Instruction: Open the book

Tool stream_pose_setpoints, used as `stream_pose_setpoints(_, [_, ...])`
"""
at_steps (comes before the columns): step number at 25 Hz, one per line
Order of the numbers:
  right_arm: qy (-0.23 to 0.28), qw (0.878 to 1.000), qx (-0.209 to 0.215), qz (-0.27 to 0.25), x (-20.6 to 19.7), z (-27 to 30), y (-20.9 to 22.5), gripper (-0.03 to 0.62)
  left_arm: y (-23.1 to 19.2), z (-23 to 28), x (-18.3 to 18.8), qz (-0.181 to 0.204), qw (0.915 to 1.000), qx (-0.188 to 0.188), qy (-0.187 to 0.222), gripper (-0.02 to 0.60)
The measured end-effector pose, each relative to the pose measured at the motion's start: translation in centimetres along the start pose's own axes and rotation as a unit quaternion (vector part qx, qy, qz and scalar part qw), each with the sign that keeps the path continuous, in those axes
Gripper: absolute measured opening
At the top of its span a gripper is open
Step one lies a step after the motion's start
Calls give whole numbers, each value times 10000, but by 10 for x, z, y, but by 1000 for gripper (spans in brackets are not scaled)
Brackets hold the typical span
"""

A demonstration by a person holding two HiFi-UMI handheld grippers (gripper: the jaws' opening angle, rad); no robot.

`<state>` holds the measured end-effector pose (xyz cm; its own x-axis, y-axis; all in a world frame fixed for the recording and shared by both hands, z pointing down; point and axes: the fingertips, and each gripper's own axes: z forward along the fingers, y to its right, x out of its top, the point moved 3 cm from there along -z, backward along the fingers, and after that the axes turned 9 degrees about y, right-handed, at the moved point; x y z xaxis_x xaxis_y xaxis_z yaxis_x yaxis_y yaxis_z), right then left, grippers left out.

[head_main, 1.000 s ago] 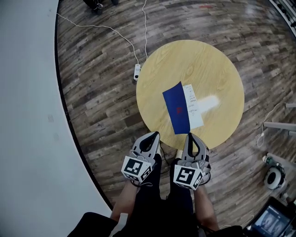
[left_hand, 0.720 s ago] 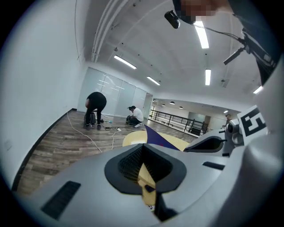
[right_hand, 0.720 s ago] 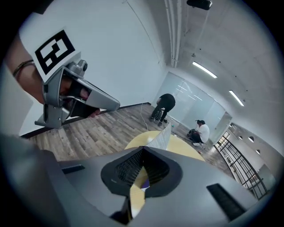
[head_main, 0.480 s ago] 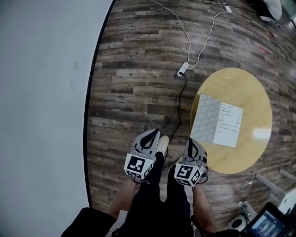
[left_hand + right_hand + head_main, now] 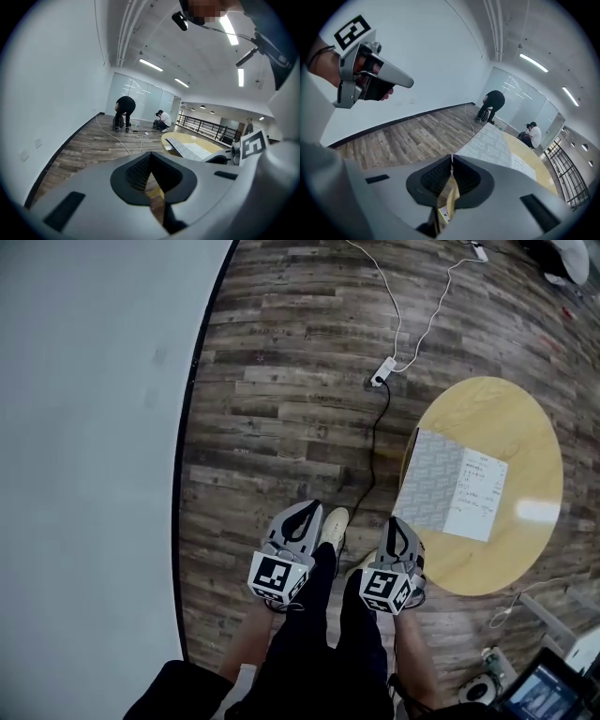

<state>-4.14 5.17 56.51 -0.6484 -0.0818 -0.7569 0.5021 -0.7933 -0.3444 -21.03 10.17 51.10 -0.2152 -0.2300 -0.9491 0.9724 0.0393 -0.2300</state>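
Observation:
The book [image 5: 453, 486] lies open on the round yellow table [image 5: 525, 409], with a grey patterned page on the left and a white printed page on the right. Both grippers hang near my legs, off the table's near left edge. My left gripper [image 5: 302, 514] is shut and empty. The right gripper [image 5: 397, 526] is shut and empty too, and is the nearer one to the book. In the left gripper view the gripper [image 5: 150, 154] points along the floor, with the book [image 5: 190, 149] ahead right. From the right gripper [image 5: 451, 157] the book [image 5: 490, 143] lies just ahead.
A white cable with a power strip [image 5: 384, 371] and a black cable run over the wooden floor beside the table. A white wall [image 5: 94, 427] stands to the left. Two people [image 5: 124, 110] bend or crouch far off. A screen [image 5: 544, 695] sits at the bottom right.
One second ago the book showed a blue cover; now it lies open on its grey and white pages. The view has swung left, so the table sits further right. Both grippers stay shut.

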Motion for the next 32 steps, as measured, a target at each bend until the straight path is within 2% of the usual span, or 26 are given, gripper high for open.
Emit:
stream_pose_setpoints(3, [440,9983,160,339,29,-20,12,12,18,0,29,102,9998,-30,158,3])
stream_pose_setpoints(4, [491,9978,203,392,33,-26,14,61,25,0,36,126,9997,-49,206,3])
stream_pose_setpoints(5, [523,9975,193,434,36,-31,17,61,33,0,43,160,9995,-90,255,3])
stream_pose_setpoints(8, [690,9949,-136,723,47,-52,43,61,55,8,65,312,9980,-346,424,3])
stream_pose_setpoints(11, [1004,9841,-687,1295,58,-90,92,61,98,21,95,457,9939,-789,616,3])
stream_pose_setpoints(13, [1313,9713,-989,1717,66,-121,128,61,133,30,116,537,9897,-1122,710,3])
stream_pose_setpoints(17, [1968,9348,-1473,2563,62,-191,191,60,204,43,150,707,9793,-1712,814,3])
stream_pose_setpoints(20, [2272,9150,-1958,2698,48,-242,233,60,255,58,169,847,9672,-2207,926,3])
stream_pose_setpoints(24, [2676,8837,-2165,3171,38,-288,263,60,313,66,179,929,9526,-2732,963,3])
stream_pose_setpoints(27, [2748,8825,-2143,3160,40,-297,261,60,332,62,177,994,9477,-2890,916,3])
stream_pose_setpoints(30, [2717,8892,-2060,3050,46,-291,257,60,323,62,178,1017,9515,-2762,890,3])
stream_pose_setpoints(32, [2679,8922,-2041,3008,51,-287,256,31,316,63,182,1018,9533,-2684,937,3])
